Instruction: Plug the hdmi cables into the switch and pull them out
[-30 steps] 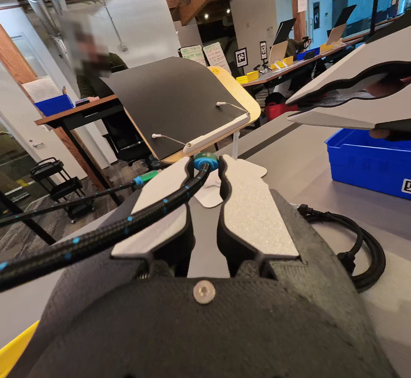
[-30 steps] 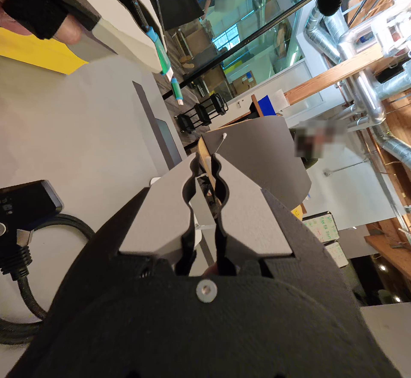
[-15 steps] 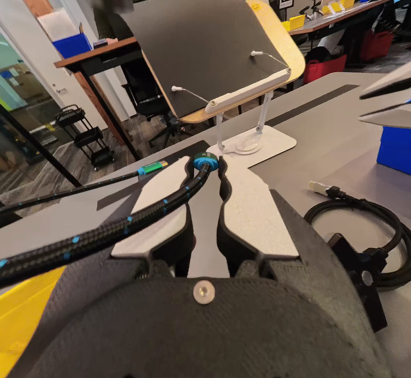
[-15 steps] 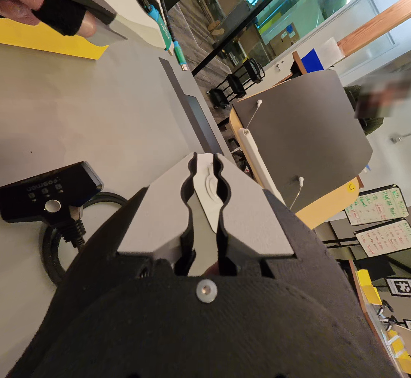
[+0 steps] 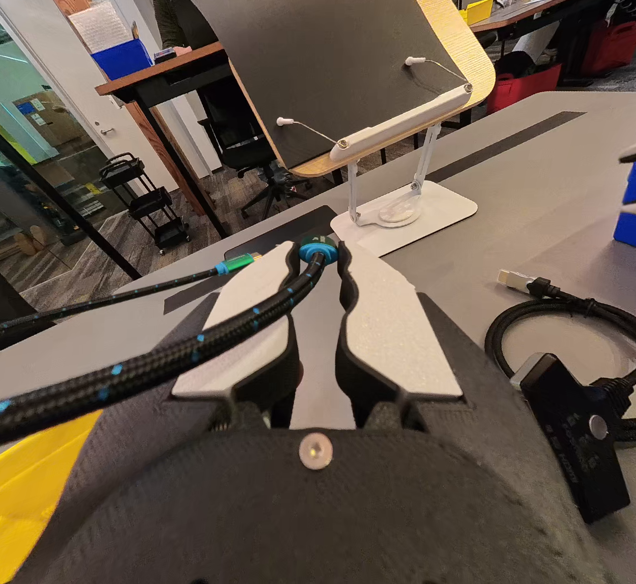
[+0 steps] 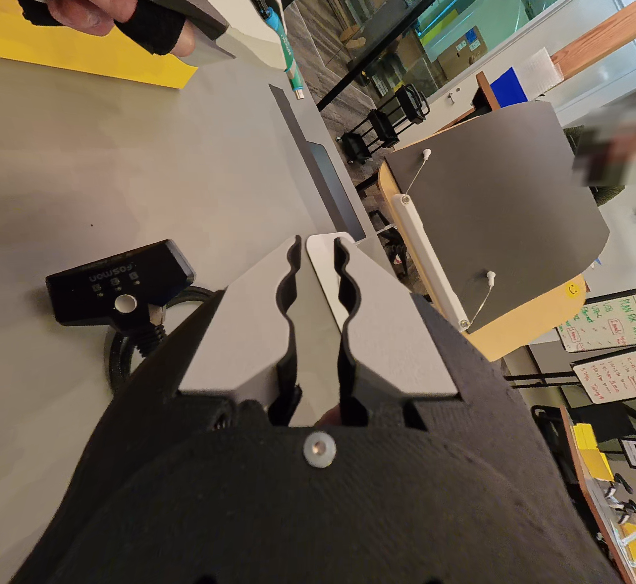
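Left tongs (image 5: 318, 252) gripping a braided HDMI cable (image 5: 213, 337) by its green plug (image 5: 318, 247); right tongs (image 6: 318, 251) hanging empty with a narrow gap between the jaws

A tilted book stand (image 5: 344, 62) on a white base (image 5: 437, 209) is standing at the far edge of the grey table (image 5: 516, 189), straight ahead of both tongs; a blue bin (image 5: 626, 216) is sitting at the right and a yellow bin (image 5: 24, 485) at the near left. The held cable is trailing back over the left finger, and its second green plug (image 5: 237, 263) is hanging free just left of the tongs. The black switch (image 6: 117, 282) is lying flat on the table, left of and apart from the right tongs and right of the left ones, its own black lead (image 5: 564, 309) coiling beside it with a silver plug (image 5: 512, 280) lying loose. Bare tabletop is lying open between switch and stand
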`<state>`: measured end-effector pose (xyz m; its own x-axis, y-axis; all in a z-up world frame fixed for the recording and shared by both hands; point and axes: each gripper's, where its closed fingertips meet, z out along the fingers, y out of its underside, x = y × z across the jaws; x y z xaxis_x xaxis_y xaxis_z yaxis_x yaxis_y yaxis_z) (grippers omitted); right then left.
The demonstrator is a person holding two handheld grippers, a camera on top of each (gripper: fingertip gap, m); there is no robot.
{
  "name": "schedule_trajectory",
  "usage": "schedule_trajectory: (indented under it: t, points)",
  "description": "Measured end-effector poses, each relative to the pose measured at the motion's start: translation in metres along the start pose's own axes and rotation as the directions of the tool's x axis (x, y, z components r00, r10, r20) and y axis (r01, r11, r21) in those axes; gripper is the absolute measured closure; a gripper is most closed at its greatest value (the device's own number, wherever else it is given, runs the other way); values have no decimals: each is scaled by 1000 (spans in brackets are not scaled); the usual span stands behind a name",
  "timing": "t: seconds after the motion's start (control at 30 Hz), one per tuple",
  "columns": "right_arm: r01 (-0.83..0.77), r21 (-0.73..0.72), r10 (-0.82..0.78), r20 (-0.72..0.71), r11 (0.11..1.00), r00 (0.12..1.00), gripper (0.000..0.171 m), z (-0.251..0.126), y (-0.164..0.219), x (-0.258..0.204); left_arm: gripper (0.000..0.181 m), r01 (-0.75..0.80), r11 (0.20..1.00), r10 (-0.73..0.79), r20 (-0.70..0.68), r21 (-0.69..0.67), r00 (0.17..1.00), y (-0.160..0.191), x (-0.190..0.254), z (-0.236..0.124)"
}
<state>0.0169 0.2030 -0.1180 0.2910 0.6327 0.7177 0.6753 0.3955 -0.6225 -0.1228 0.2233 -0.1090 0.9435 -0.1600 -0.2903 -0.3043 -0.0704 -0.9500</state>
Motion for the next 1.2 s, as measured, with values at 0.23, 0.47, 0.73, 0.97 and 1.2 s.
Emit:
schedule_trajectory:
  t: [0.23,0.47,0.73,0.97,1.2]
  points:
    - [-87,-11,87,198,996,976,148,-5,8,-26,161,10,1000,-10,-34,6,999,-1,5,-2]
    - [-83,-152,147,478,985,866,111,-16,39,-76,161,17,999,-15,-61,28,998,-11,10,-6]
    - [23,-169,63,483,985,873,102,6,51,-116,161,24,999,-21,-76,31,997,-10,11,-5]
    - [158,-252,-32,440,955,897,96,14,78,-144,161,25,999,-22,-83,38,996,-11,12,-5]
    - [219,-275,-124,323,936,938,126,34,97,-142,161,21,999,-18,-92,36,996,-10,17,-5]
